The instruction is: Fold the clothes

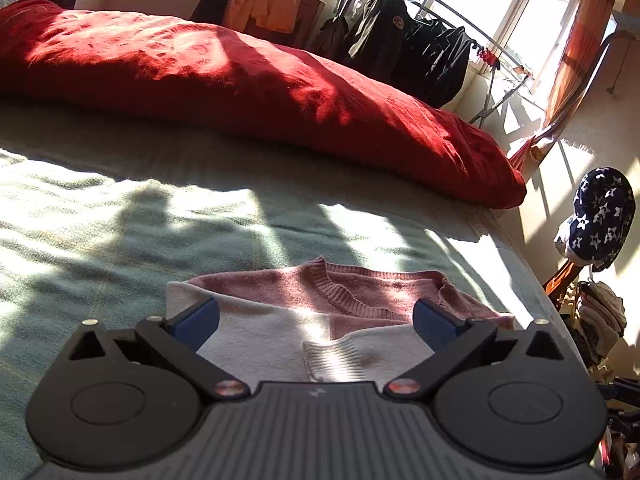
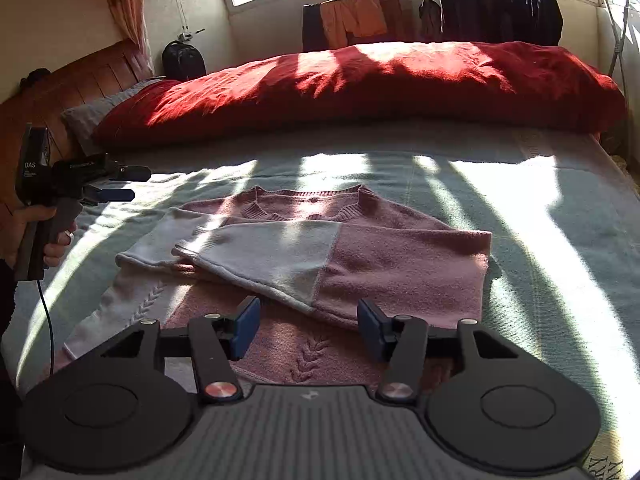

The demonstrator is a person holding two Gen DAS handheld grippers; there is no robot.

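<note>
Both sets of jaws stand apart and hold nothing. The left gripper (image 1: 316, 320) hovers low over the near left edge of the pink-and-white knitted sweater (image 2: 320, 252), its blue pads (image 1: 198, 322) spread wide with the pale sleeve and ribbed collar between them at 12 o'clock. Seen from the right wrist camera, the same left gripper (image 2: 120, 182) hangs at 9 o'clock, off the garment's edge and above the bedspread.

The sweater lies flat on the pale green bedspread (image 2: 540, 208), collar toward the long red bolster pillow (image 2: 360, 84) at 12 o'clock. Both sleeves are already crossed over the chest — the white cuffed sleeve (image 2: 240, 256) on top. The right gripper (image 2: 308, 330) sits just above the hem at 6 o'clock, jaws open over the cable-knit panel.

By my reading the next step is folding the hem up toward the collar, and that is where things may slip. The knit is thick and loose; a pinch that takes only the top layer would drag the front away from the back and bunch it. The crossed sleeves are unsecured — a quick lift could slide them out sideways. If the two grippers rise unevenly, the fold line would skew. Hard bands of sun and shadow also blur the hem edge, so a grasp could land short and catch bedspread instead.
</note>
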